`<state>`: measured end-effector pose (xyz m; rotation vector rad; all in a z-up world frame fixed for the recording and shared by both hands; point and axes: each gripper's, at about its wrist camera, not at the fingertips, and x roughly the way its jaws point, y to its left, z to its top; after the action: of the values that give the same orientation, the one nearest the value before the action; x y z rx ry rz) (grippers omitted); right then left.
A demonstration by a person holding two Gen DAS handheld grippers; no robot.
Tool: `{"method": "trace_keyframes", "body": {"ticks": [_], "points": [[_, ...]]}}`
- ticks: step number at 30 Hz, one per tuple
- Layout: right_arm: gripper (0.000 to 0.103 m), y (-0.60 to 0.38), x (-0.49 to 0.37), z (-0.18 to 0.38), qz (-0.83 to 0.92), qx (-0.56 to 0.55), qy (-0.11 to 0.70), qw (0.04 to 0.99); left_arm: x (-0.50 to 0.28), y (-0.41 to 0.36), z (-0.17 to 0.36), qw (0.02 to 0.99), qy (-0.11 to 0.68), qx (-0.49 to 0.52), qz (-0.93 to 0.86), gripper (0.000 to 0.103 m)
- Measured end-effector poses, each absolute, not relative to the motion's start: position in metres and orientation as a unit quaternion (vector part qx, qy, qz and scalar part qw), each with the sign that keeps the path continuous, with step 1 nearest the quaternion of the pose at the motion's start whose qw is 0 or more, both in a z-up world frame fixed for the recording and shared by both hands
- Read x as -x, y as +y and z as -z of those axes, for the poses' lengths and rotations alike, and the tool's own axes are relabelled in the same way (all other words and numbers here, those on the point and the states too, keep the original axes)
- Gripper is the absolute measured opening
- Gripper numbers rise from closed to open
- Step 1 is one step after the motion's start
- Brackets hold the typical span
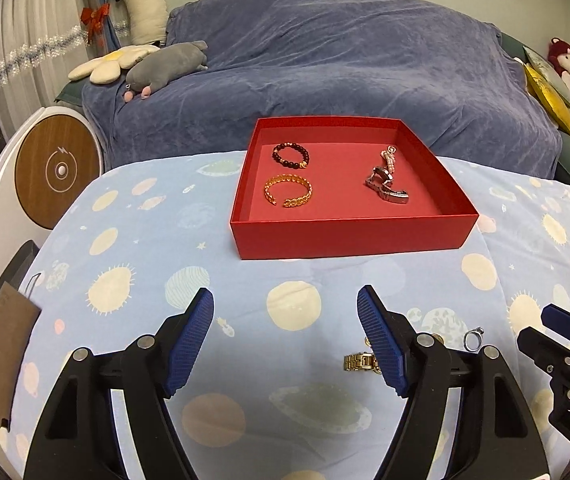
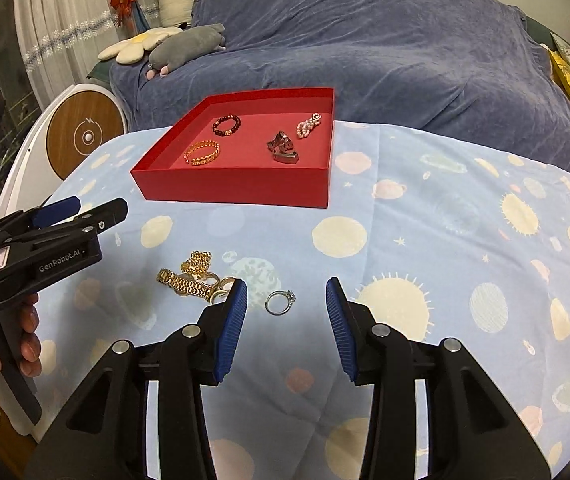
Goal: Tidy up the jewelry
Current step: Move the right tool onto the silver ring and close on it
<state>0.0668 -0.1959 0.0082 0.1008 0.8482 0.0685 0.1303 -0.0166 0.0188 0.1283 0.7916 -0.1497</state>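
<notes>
A red tray stands on the far half of the table. It holds a dark bead bracelet, a gold bangle, a pearl bracelet and a silver watch. My left gripper hovers open and empty in front of the tray. A gold watch shows partly behind its right finger. My right gripper is open just above the cloth. A silver ring lies between its fingers, untouched. A pile of gold chain and watch lies just left of its left finger.
A planet-print blue cloth covers the table. A sofa under a blue throw with plush toys stands behind it. A round white device with a wooden face and a brown paper bag stand left. A hand holds the left gripper.
</notes>
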Motion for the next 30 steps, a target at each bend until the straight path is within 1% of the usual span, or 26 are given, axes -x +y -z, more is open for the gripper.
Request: {"method": "trace_keyframes", "body": {"ticks": [7,30], "points": [[0.04,-0.187,-0.07,0.008,-0.044,-0.029,0.429,0.902,-0.133,-0.017,-0.009,0.91,0.401,-0.058,0.089,0.072],[0.04,-0.184,-0.088,0.029,-0.051,-0.041,0.455,0.888,-0.133,-0.014,0.006,0.897,0.427,-0.061,0.101,0.072]]}}
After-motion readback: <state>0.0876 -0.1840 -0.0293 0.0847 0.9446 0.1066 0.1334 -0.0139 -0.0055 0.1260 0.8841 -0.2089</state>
